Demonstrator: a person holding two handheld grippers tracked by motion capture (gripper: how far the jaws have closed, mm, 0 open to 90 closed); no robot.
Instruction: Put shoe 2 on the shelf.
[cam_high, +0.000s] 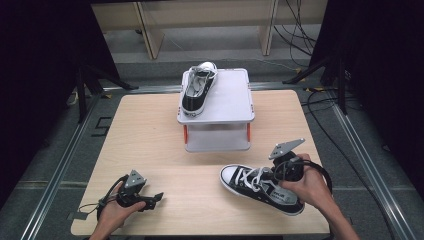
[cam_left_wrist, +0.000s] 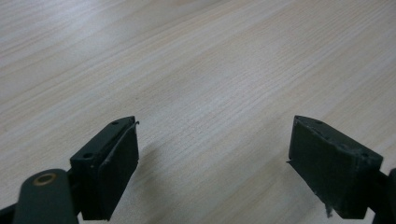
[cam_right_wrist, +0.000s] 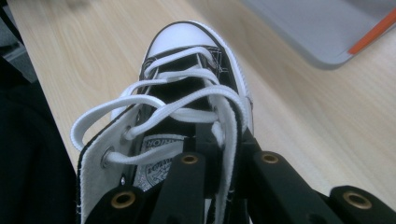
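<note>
Shoe in hand: a black-and-white sneaker (cam_high: 261, 188) at the near right of the table (cam_high: 150, 145), toe pointing left, sole apparently just off the wood or barely on it.
Grip point: the right gripper (cam_right_wrist: 219, 140) has its jaws closed almost fully on the shoe's upper edge beside the laces, one jaw inside the opening, one outside.
Right hand: wraps the gripper body behind the shoe's heel in the high view (cam_high: 305, 182).
Matching shoe: a second sneaker (cam_high: 199, 87) already lies on the left half of the top shelf of the small grey rack (cam_high: 232, 100), toe towards the far side.
Free spot: the right half of that shelf is bare, as is the lower shelf.
Left gripper: (cam_left_wrist: 212, 163) rests low over the near left of the table, jaws wide apart, nothing between them.
Progress: judged about halfway; one shoe is shelved, the other gripped.
Left to do: carry it to the rack, set it beside its pair, let go.
</note>
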